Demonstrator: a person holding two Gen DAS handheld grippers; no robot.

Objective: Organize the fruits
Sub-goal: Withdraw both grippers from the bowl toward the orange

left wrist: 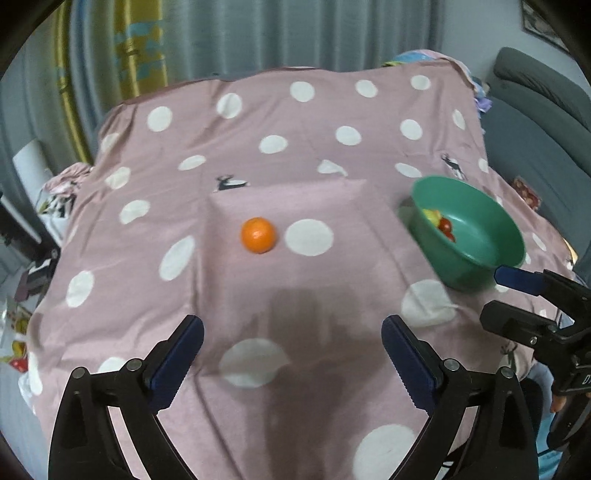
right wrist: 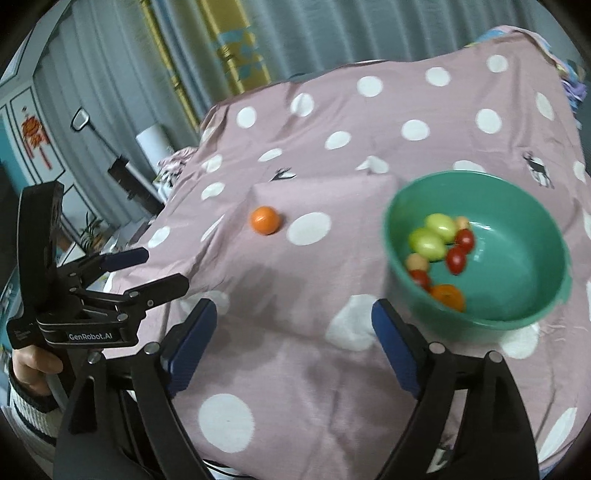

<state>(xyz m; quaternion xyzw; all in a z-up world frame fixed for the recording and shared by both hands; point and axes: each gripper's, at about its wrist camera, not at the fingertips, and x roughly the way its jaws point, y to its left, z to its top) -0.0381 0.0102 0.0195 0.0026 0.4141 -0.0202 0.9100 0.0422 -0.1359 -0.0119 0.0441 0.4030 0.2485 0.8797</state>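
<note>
An orange (left wrist: 258, 235) lies alone on the pink polka-dot cloth (left wrist: 295, 155), in the middle; it also shows in the right wrist view (right wrist: 265, 220). A green bowl (left wrist: 491, 236) stands to its right and holds several small fruits: green ones (right wrist: 434, 234), red tomatoes (right wrist: 458, 254) and an orange one (right wrist: 448, 296). My left gripper (left wrist: 291, 339) is open and empty, above the cloth, short of the orange. My right gripper (right wrist: 293, 321) is open and empty, just left of the bowl's (right wrist: 546, 295) near rim. Each gripper shows in the other's view, the right (left wrist: 517, 299) and the left (right wrist: 147, 271).
The cloth (right wrist: 332, 369) covers a table with a raised square patch under it. Curtains (left wrist: 258, 33) hang behind. A grey sofa (left wrist: 535, 122) stands at the right. Clutter and a white roll (right wrist: 153, 144) lie beyond the left edge.
</note>
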